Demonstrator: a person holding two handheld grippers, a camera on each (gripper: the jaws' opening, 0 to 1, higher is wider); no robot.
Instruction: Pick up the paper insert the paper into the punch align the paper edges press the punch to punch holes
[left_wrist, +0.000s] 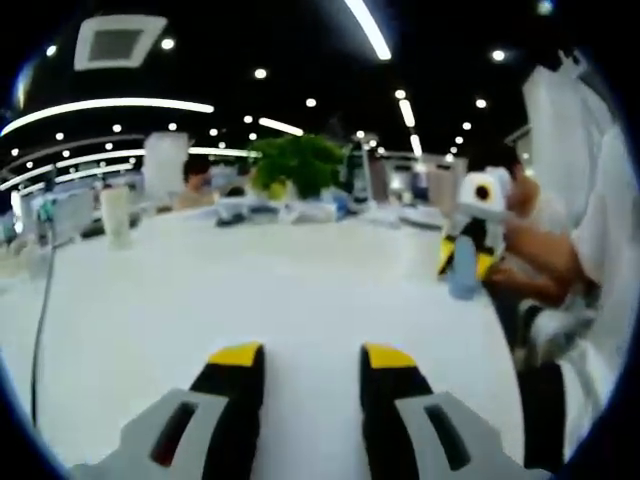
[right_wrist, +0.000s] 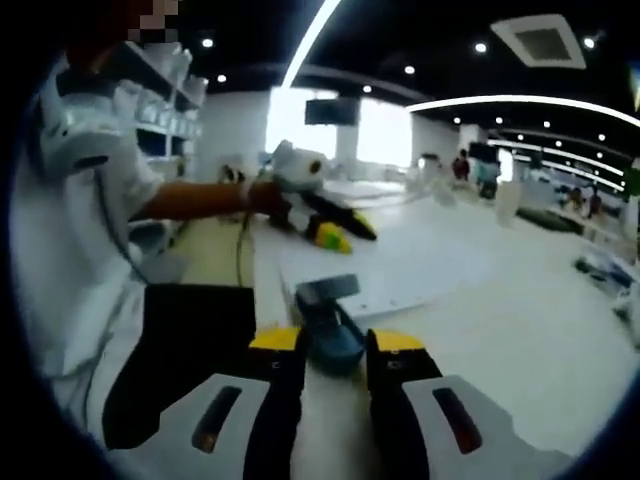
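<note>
A blue hole punch (right_wrist: 331, 325) sits near the table's edge, its base between my right gripper's (right_wrist: 336, 342) yellow-tipped jaws, which are closed against its sides. A white sheet of paper (right_wrist: 410, 268) lies flat on the table just beyond the punch; I cannot tell whether its near edge is in the slot. My left gripper (left_wrist: 312, 357) hovers open over the bare white table (left_wrist: 250, 290) with nothing between its jaws. In the left gripper view the right gripper (left_wrist: 466, 262) stands at the right with the blue punch (left_wrist: 463, 280) between its tips. The left gripper (right_wrist: 320, 228) hangs above the paper's far end.
The person (right_wrist: 90, 190) in a white shirt sits at the table's edge, dark trousers (right_wrist: 180, 350) beside my right gripper. A black cable (left_wrist: 40, 320) runs along the left of the table. A green plant (left_wrist: 298, 162), a cup (left_wrist: 116, 212) and clutter stand at the far side.
</note>
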